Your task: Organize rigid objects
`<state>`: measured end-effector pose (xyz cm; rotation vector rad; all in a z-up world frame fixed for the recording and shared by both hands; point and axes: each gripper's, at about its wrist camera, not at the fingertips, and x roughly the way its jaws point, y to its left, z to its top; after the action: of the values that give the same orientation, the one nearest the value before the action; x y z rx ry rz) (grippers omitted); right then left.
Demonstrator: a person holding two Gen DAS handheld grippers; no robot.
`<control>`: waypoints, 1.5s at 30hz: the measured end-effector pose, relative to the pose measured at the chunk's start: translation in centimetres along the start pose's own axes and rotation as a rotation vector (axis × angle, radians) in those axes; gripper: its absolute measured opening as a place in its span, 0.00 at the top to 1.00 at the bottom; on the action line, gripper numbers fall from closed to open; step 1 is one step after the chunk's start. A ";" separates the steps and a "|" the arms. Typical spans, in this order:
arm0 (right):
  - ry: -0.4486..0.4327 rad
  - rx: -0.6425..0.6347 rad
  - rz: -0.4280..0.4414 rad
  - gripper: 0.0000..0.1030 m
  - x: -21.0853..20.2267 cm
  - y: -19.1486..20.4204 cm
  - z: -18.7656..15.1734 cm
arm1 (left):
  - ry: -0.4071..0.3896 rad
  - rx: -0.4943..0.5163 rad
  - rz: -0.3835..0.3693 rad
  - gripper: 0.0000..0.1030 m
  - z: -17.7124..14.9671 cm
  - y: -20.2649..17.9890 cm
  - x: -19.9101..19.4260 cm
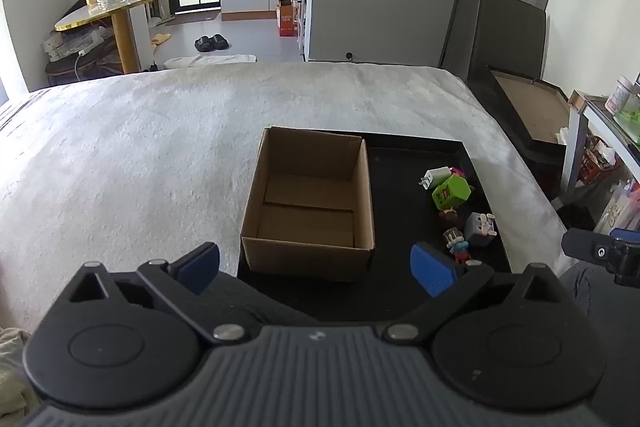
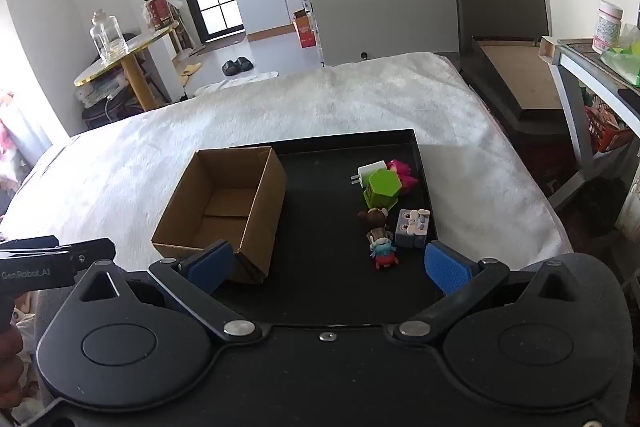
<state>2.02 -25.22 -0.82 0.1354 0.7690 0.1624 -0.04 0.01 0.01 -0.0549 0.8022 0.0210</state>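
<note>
Right wrist view: the small toys [image 2: 386, 211] sit bunched at about three o'clock on the black tray [image 2: 320, 291], well apart from the empty cardboard box [image 2: 224, 211] at nine o'clock on the same tray. Closest to the claw is a little figure [image 2: 382, 253], with a grey cube [image 2: 412, 227] just beside it and a green block [image 2: 382, 189] touching a white plug [image 2: 370, 173] behind.

The right claw [image 2: 328, 263] hangs above the tray's near side, jaws spread wide and empty. The left claw [image 1: 316, 267] is likewise wide open, holding nothing, over the box's near wall [image 1: 304, 259].

The pieces are so crowded that I judge a wide jaw coming down could knock a neighbour over or pinch two at once. The light box might also slide if bumped.

A pink thing [image 2: 404, 173] behind the green block is mostly hidden; the brown figure [image 2: 374, 215] is too small to make out.
</note>
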 end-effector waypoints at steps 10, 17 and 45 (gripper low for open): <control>0.017 -0.010 -0.013 0.00 -0.3 0.7 0.7 | 0.005 0.018 -0.009 0.02 0.2 -0.5 -0.1; 0.017 -0.007 -0.029 0.00 -0.4 0.5 0.5 | 0.008 0.023 -0.017 0.02 0.2 -0.5 0.0; 0.027 -0.014 -0.005 0.00 -0.4 0.6 0.2 | 0.003 0.008 -0.015 0.02 0.2 0.0 -0.5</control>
<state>1.84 -24.71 -0.33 0.1178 0.7952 0.1649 -0.28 0.00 0.50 -0.0537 0.8043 0.0032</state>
